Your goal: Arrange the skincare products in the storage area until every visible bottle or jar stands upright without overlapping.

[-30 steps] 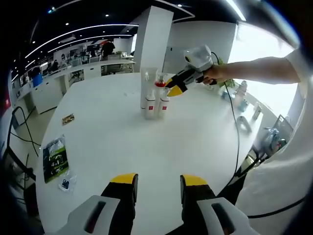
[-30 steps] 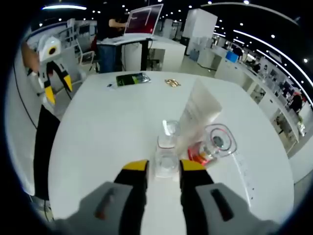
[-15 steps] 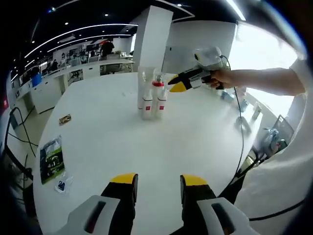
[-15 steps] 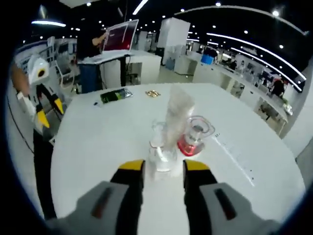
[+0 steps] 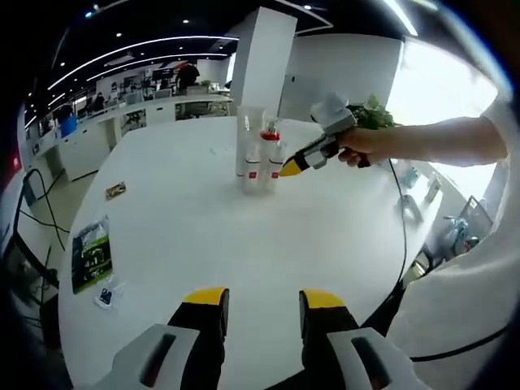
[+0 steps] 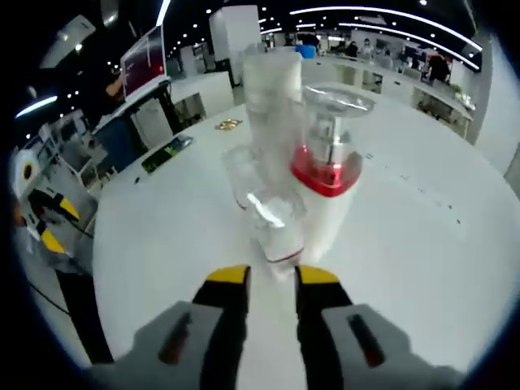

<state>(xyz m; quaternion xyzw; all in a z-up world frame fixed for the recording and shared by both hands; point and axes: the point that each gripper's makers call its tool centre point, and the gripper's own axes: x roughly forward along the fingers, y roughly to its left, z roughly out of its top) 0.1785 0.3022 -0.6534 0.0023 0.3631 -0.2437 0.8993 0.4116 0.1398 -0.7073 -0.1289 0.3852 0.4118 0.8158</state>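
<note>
Several skincare bottles [image 5: 260, 154] stand upright in a tight group on the white round table [image 5: 244, 236], far ahead of my open left gripper [image 5: 262, 302], which holds nothing. My right gripper [image 5: 289, 168], held by a hand, has its tips right beside the group. In the right gripper view, a small clear-capped bottle [image 6: 276, 231] stands just ahead of my right gripper [image 6: 272, 278], whose jaws are narrowly apart. Behind it are a red-collared pump bottle [image 6: 329, 179], a tall clear tube [image 6: 272, 97] and another clear-capped bottle [image 6: 242, 175]. The left gripper [image 6: 47, 223] shows at the far left.
A green packet [image 5: 89, 260], a small sachet [image 5: 108, 298] and a small brown item [image 5: 115, 191] lie on the table's left side. A black cable [image 5: 396, 227] runs along the right edge. A gold item [image 6: 227, 124] lies beyond the bottles.
My right gripper has dropped from the bottles' cap height to low beside them and come much closer. Its jaws stand slightly narrower. The left gripper has barely moved.
</note>
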